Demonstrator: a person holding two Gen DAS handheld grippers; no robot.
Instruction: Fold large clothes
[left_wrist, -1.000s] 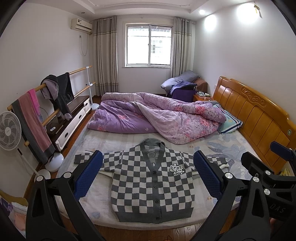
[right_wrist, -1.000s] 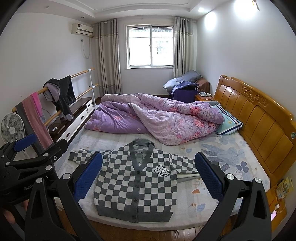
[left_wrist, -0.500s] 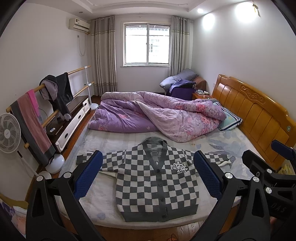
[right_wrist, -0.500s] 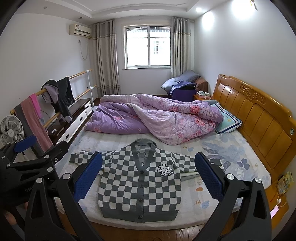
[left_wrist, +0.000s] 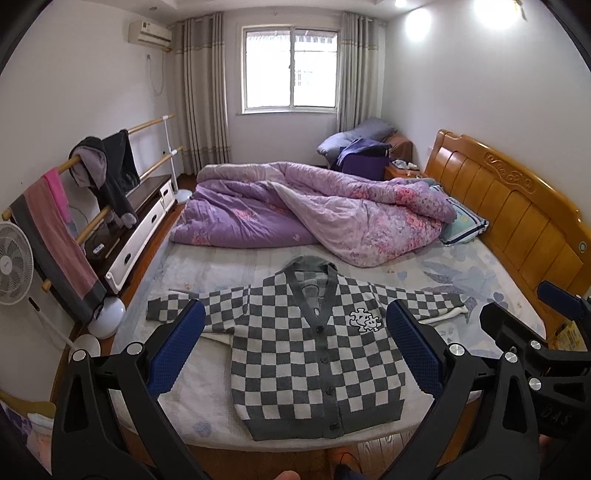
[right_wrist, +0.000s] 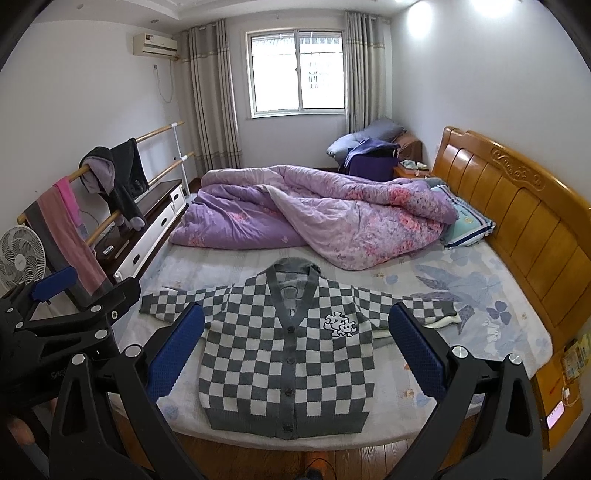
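Observation:
A grey and white checked cardigan (left_wrist: 310, 354) lies flat and buttoned on the near side of the bed, sleeves spread out; it also shows in the right wrist view (right_wrist: 284, 354). My left gripper (left_wrist: 295, 343) is open and empty, held in the air short of the bed's edge. My right gripper (right_wrist: 295, 343) is open and empty too, at about the same height and distance. The right gripper's body (left_wrist: 535, 354) shows at the right of the left wrist view, and the left gripper's body (right_wrist: 66, 317) at the left of the right wrist view.
A crumpled purple quilt (left_wrist: 314, 218) covers the far half of the bed. A wooden headboard (left_wrist: 517, 210) and pillow (left_wrist: 463, 221) are at the right. A towel rail with clothes (left_wrist: 74, 199), a fan (left_wrist: 13, 264) and a low cabinet (left_wrist: 140, 225) stand along the left wall.
Both grippers have drawn back a little and shifted left, so the cardigan sits further right in both views. Both stay open. The cardigan has not moved.

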